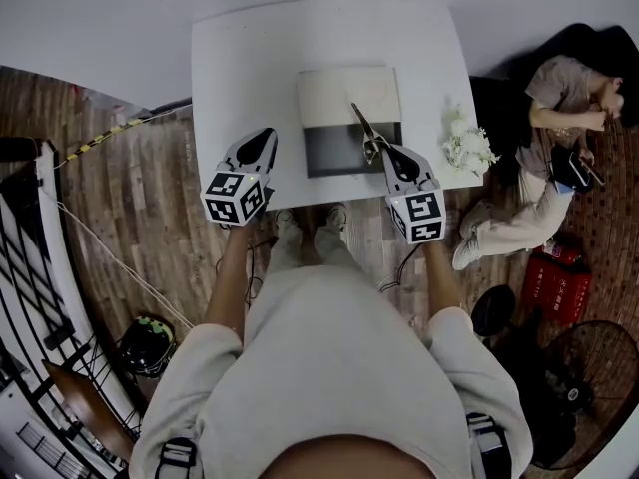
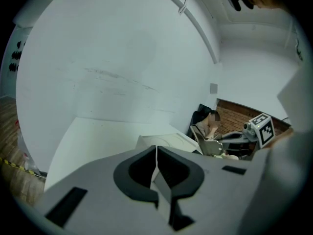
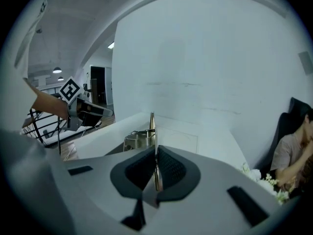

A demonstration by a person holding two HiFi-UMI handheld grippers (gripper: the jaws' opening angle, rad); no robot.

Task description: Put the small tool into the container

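The right gripper (image 3: 156, 156) has its jaws closed on the small tool (image 3: 152, 125), with almost no gap between the two dark pads. The tool is a thin strip of metal. It stands out straight in front of the jaws, and a small bulky metal part sits on it close to the pads. In the head view the tool points up and to the left, and it lies over the right side of the container (image 1: 329, 98), across the line where the pale part of the container meets the dark part. I cannot tell if the tool touches the container or hangs just above it.

The left gripper (image 2: 156, 153) has its jaws closed too, pad against pad, and nothing is between them. It is over the front edge of the desk (image 1: 250, 68), to the left of the container and apart from it.

The container is in the middle of the white desk. A bunch of white flowers (image 1: 467, 148) lies near the right edge of the desk, just beside the right gripper.
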